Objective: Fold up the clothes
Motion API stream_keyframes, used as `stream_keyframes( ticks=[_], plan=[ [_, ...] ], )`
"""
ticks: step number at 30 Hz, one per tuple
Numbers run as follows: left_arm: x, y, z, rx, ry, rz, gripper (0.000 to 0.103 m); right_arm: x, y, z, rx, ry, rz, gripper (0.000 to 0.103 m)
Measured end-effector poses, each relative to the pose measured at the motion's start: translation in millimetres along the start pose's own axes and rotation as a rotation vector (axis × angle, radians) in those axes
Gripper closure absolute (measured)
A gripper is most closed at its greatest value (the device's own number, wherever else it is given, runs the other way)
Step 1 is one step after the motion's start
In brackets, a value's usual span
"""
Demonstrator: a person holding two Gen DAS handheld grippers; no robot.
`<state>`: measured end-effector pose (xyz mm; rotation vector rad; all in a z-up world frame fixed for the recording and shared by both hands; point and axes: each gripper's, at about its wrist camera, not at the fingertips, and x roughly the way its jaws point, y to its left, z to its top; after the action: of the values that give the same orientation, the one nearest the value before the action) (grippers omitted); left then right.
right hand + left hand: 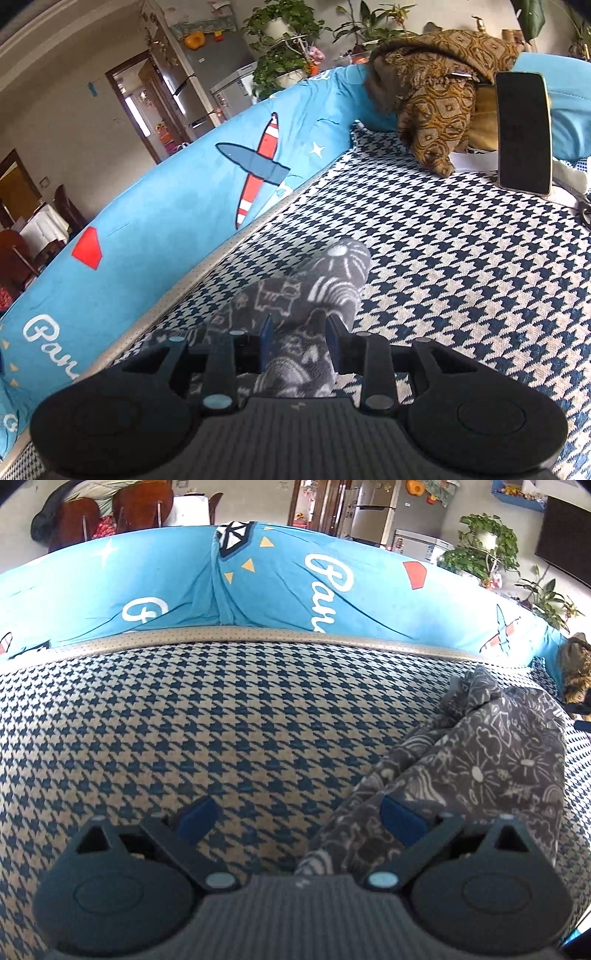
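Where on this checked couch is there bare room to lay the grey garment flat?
Bare houndstooth cushion lies left of the grey garment, up to the blue backrest cover. The far end is crowded: a brown patterned cloth and a phone.

The garment (317, 291) lies on the sofa seat (461, 280), with the phone (522, 133) propped behind it.

Both wrist views look low across the houndstooth sofa seat (221, 720).
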<state>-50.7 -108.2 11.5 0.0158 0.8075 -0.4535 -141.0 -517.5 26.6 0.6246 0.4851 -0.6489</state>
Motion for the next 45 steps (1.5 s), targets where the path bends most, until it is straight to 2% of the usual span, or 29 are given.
stream_keyframes(
  ticks=[3, 9, 14, 25, 30, 40, 45],
  plan=[
    [-4, 0, -6, -0.024, 0.004, 0.008, 0.004, -9, -1, -4, -0.011, 0.019, 0.009, 0.07],
    [-13, 5, -17, -0.06, 0.003, 0.014, 0.004, -36, 26, -32, -0.099, 0.055, 0.098, 0.069],
    [-20, 14, -22, -0.107, 0.0, 0.016, 0.004, -63, 51, -64, -0.183, 0.096, 0.223, 0.069],
    [-28, 18, -37, -0.138, 0.004, 0.024, 0.007, -114, 101, -161, -0.437, 0.238, 0.53, 0.068],
    [-32, 20, -40, -0.155, 0.006, 0.008, 0.007, -134, 116, -198, -0.54, 0.285, 0.637, 0.068],
    [-32, 24, -44, -0.187, 0.033, -0.026, 0.006, -162, 146, -260, -0.849, 0.232, 0.645, 0.054],
    [-32, 27, -44, -0.199, 0.041, -0.042, 0.006, -165, 157, -289, -1.039, 0.148, 0.574, 0.05]
  ],
)
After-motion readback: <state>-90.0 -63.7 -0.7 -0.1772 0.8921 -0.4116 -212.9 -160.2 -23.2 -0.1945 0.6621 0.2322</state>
